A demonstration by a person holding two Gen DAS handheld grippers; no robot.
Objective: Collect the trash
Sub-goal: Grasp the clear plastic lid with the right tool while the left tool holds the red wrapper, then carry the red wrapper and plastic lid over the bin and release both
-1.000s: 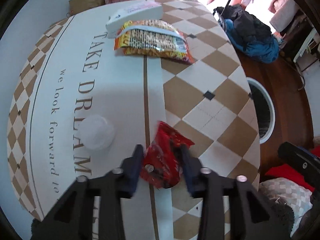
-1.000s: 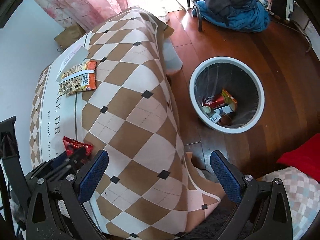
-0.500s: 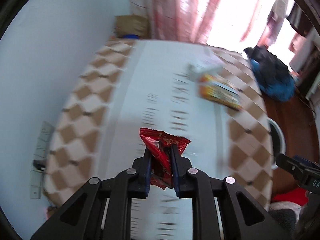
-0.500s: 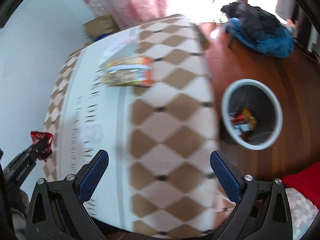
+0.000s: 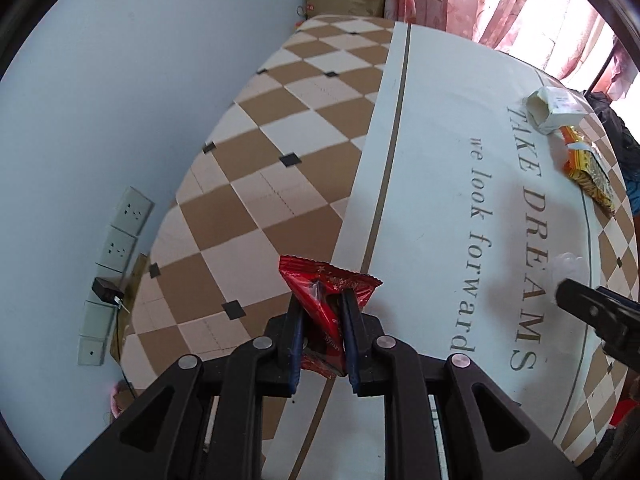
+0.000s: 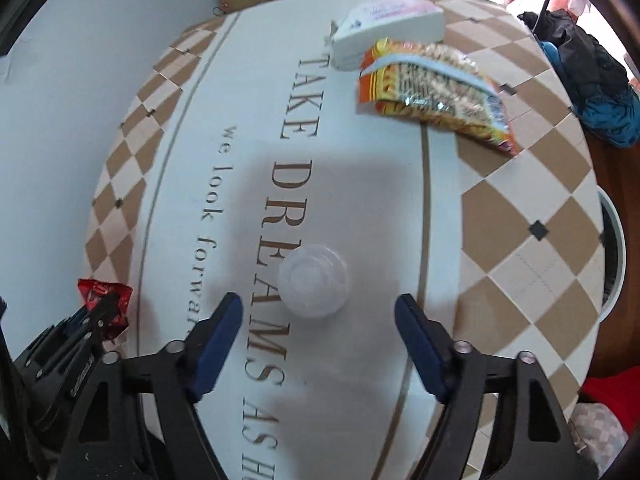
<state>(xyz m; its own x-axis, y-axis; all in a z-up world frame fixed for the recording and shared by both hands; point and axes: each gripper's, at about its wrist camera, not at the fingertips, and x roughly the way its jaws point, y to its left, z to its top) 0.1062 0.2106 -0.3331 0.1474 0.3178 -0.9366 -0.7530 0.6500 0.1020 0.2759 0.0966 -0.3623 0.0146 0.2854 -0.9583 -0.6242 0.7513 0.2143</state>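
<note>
Red wrapper (image 5: pixel 325 300) pinched in left jaws, right jaws wide above clear lid (image 6: pixel 313 280)

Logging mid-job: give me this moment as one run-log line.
left tool: shut on red wrapper, lifted | right tool: open, over clear plastic cup | left on table: noodle packet, white box

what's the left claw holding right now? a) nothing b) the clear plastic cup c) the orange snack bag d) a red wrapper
d: the left claw is shut on the red wrapper, lifted above the tablecloth; the clear plastic cup sits untouched before the open right claw.
</note>
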